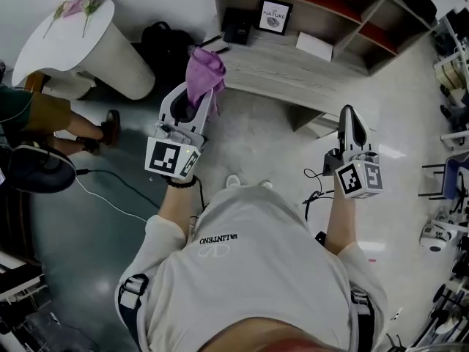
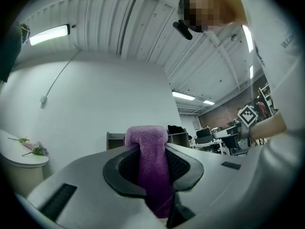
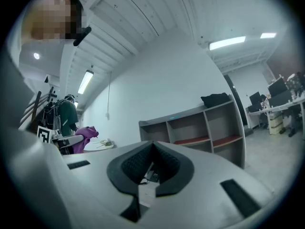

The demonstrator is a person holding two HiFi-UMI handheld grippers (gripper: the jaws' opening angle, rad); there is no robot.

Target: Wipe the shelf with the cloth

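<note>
The grey wooden shelf unit with reddish compartments (image 1: 278, 64) ran out past the head view's top edge. On it, the small black-framed picture (image 1: 274, 16) bore print too small to read. Just before the shelf, the lower end of the purple towelling cloth (image 1: 206, 70) vanished between the jaws of the left tool (image 1: 196, 103). Well left of the shelf, a person (image 1: 44, 116) was cut by the edge.

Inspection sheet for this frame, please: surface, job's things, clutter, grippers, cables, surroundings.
Surface: shelf top, pale wood, mostly bare.
Job's things: purple cloth, bunched, held near the shelf's left end; contact cannot be told.
Clutter: framed picture, black box and white card on the shelf top.
Grippers: left gripper shut on the cloth; right gripper shut, empty.
Cables: white cable and black cable on the floor.
Surroundings: round white table with flowers, black bag, seated person at left.
</note>
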